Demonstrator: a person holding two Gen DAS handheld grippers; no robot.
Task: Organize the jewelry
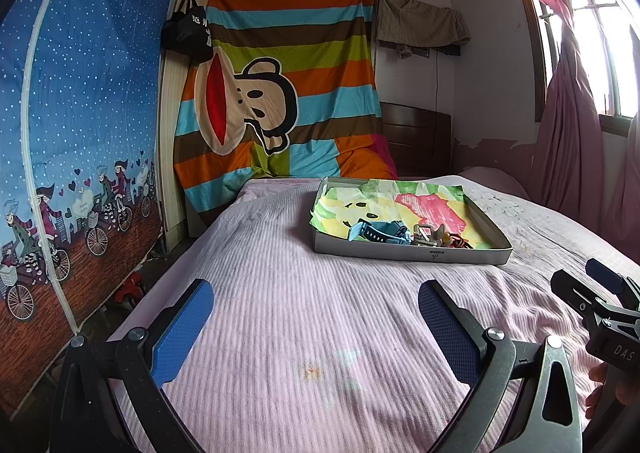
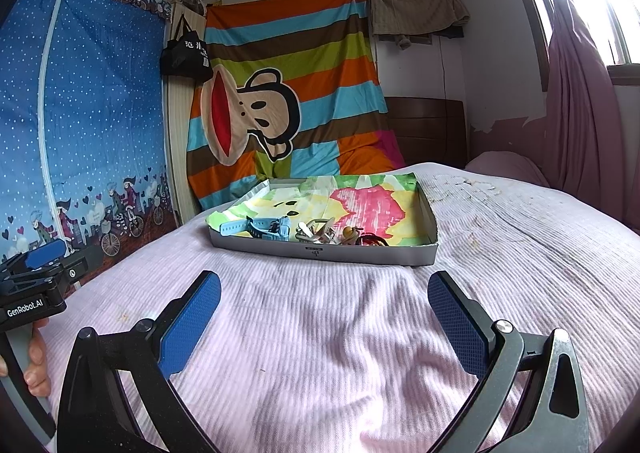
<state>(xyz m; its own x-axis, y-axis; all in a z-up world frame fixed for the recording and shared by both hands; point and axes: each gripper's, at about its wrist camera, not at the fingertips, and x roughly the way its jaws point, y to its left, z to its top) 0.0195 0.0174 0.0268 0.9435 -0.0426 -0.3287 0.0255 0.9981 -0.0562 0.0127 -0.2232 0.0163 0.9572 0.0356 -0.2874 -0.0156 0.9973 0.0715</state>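
Both my left gripper (image 1: 316, 327) and right gripper (image 2: 324, 319) have fingers spread wide, holding nothing. Ahead on the bed (image 2: 280, 317), the tray (image 2: 320, 253) holds a blue watch (image 2: 264, 231) lying crosswise beside tangled trinkets (image 2: 320, 234), probably clips; right seems nearer.
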